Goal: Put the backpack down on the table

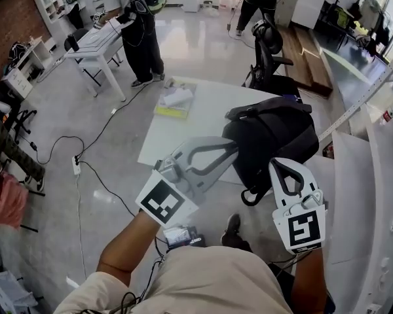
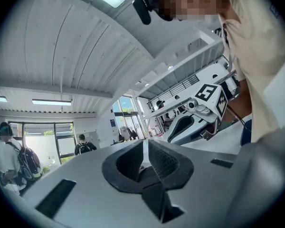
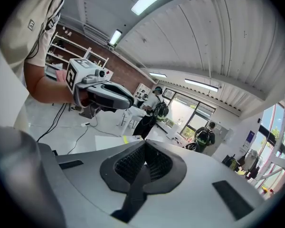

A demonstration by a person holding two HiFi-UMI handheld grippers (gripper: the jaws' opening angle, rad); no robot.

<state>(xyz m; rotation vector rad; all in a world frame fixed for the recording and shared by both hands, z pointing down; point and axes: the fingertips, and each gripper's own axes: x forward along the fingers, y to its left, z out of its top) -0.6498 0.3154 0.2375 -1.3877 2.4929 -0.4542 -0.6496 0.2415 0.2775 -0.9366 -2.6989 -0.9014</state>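
The black backpack (image 1: 275,136) is over the near right part of the white table (image 1: 183,129). One strap loop dangles past the table's front edge, and I cannot tell whether its base rests on the top. My left gripper (image 1: 233,148) reaches its left side. The pads (image 2: 164,163) stand almost together, with a dark strap low between them. My right gripper (image 1: 280,165) meets the backpack's near lower edge, and its pads (image 3: 156,164) are pressed together on a dark strap that trails back over the jaws. Neither gripper view shows the bag's body.
A yellow-edged stack of papers (image 1: 175,101) lies on the table's far left corner. A black office chair (image 1: 268,44) stands behind the table. People stand by a white desk (image 1: 95,44) at the back. Cables and a power strip (image 1: 76,165) lie on the floor at left, and white shelving (image 1: 380,175) is at right.
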